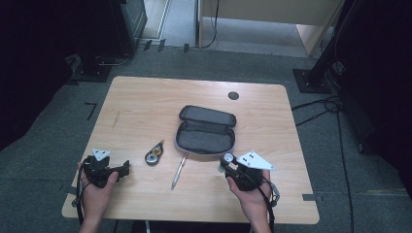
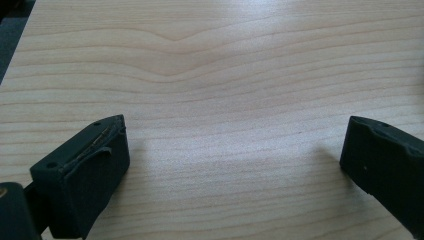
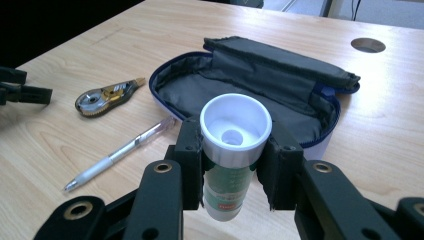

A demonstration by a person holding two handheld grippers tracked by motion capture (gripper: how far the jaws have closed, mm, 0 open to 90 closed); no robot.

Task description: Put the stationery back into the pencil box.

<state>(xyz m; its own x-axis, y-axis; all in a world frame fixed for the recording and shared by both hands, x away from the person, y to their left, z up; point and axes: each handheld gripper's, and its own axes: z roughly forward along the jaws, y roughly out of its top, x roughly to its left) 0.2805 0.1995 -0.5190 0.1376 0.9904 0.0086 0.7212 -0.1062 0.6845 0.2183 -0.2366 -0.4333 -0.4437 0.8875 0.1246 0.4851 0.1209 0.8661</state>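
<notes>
Two grippers: held in hand at the near edge of the table [image 1: 145,97], well apart.
Right gripper [image 3: 235,165]: clamped on a glue stick [image 3: 234,150]; one jaw pressed against each side of the tube.
Glue stick: upright between the jaws, white cap end facing the camera, green label lower down the tube; raised just above the wood, directly in front of the pencil case [image 3: 260,95].
Pencil case: dark, unzipped, lid folded back, inside lining exposed; at table centre.
Left gripper [image 2: 235,155]: jaws spread wide, nothing between them, bare wood beneath; at the near left of the table.
Pen [image 3: 120,152]: flat on the table, between glue stick and correction tape.
Correction tape [image 3: 107,96]: flat, left of the case, apart from it.
</notes>
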